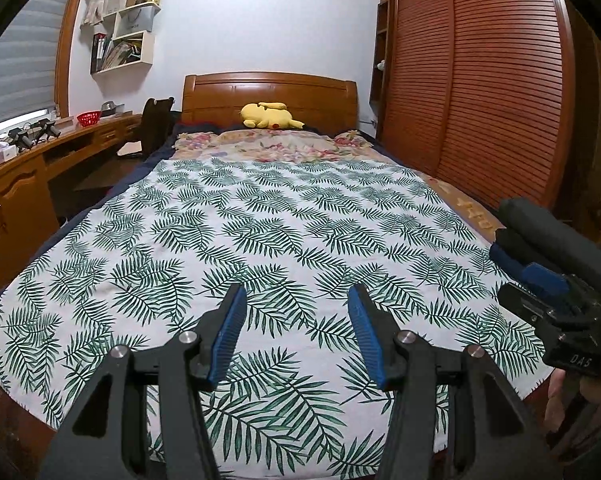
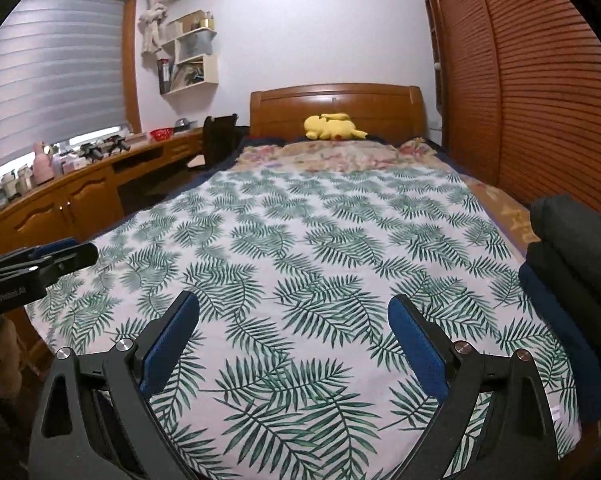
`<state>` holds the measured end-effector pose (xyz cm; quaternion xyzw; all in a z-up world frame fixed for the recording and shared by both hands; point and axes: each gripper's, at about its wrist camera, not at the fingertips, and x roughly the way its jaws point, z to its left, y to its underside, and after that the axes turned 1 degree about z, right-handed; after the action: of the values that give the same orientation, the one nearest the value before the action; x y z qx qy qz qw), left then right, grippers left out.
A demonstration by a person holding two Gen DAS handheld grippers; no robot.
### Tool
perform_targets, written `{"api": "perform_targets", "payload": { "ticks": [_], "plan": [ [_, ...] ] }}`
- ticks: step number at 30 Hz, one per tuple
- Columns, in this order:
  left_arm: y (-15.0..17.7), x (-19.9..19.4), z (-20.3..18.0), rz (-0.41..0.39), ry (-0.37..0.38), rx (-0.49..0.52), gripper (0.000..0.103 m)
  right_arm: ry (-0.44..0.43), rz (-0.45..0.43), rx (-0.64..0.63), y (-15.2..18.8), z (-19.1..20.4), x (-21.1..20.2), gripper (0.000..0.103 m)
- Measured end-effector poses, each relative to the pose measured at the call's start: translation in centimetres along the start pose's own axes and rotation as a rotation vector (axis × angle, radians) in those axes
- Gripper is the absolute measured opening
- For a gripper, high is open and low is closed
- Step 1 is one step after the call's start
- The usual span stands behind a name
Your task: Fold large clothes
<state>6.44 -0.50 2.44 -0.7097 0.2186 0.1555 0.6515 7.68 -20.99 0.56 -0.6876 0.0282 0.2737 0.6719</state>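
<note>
Both tools empty and held above the near end of the bed: left gripper (image 1: pixel 298 304) with its blue-padded fingers spread apart, nothing between them; right gripper (image 2: pixel 294 314) likewise parted wide and holding nothing. Ahead of both, only the white cloth printed with green palm fronds (image 1: pixel 260 216), spread flat over the mattress as a working surface, stretching away toward the carved wooden headboard (image 1: pixel 270 96) and the yellow plush toy (image 1: pixel 270 116) lying at its foot. Off to the right, not ahead: a stack of folded dark garments, charcoal grey over navy blue (image 2: pixel 572 264), resting on the right edge of the patterned cloth, close beside the slatted wooden wardrobe doors (image 2: pixel 540 80). Long axis of that stack seemingly running along the bed's length, parallel to the cloth's right border, though partly cut off by the frame edge. Plainly nearer to the right gripper, just beside its right finger in the right wrist view; in the left wrist view, beyond the right tool's body and well apart from the left fingers. Likely call for the next move: a swing rightward by the right gripper to take the top garment, left following across to share the spreading.
</note>
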Motion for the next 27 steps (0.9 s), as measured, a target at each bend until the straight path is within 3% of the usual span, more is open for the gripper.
{"api": "perform_targets", "payload": {
  "ticks": [27],
  "plan": [
    [-0.3,-1.0,-0.9,-0.026,-0.004,0.016,0.052,0.024,-0.032,0.006,-0.3,-0.3,-1.3,0.097]
  ]
}}
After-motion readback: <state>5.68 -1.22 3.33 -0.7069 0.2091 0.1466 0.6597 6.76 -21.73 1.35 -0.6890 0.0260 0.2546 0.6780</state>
